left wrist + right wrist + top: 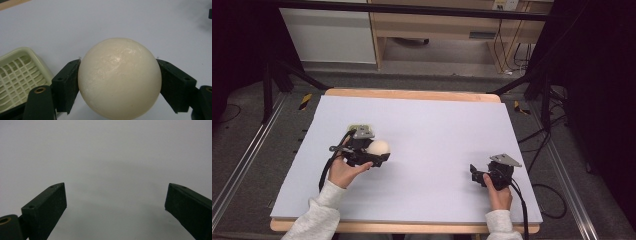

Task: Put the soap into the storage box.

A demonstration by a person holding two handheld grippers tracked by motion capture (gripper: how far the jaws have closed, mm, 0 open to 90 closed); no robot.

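The table (422,130) is the largest thing here, a pale lilac-white sheet laid over a wooden top whose edge shows along the far and near sides. The sheet looks bare apart from the two grippers and what sits at the left one.

The left gripper (379,152) rests on the left half of the sheet, held in the person's left hand (343,172), with a grey plate on top and a black cable trailing back along the forearm. Its jaws are clamped on a cream ball (119,78), one black pad pressed against each side. The ball is round and smooth, so it has no long axis and no end that points anywhere; a faint sheen marks its upper face. In the left gripper view its underside is cut off by the bottom edge, and whether it touches the sheet or hangs just above cannot be told.

The right gripper (474,172) lies on the right half, well apart from the ball, in the right hand (498,194). Its jaws stand wide apart over plain sheet, with nothing between them.

A pale green slotted tray (20,75) sits just beside the left gripper's jaw. Only one corner of its grid shows; the rest is cut off or hidden behind the jaw, and in the high view the gripper covers most of it.
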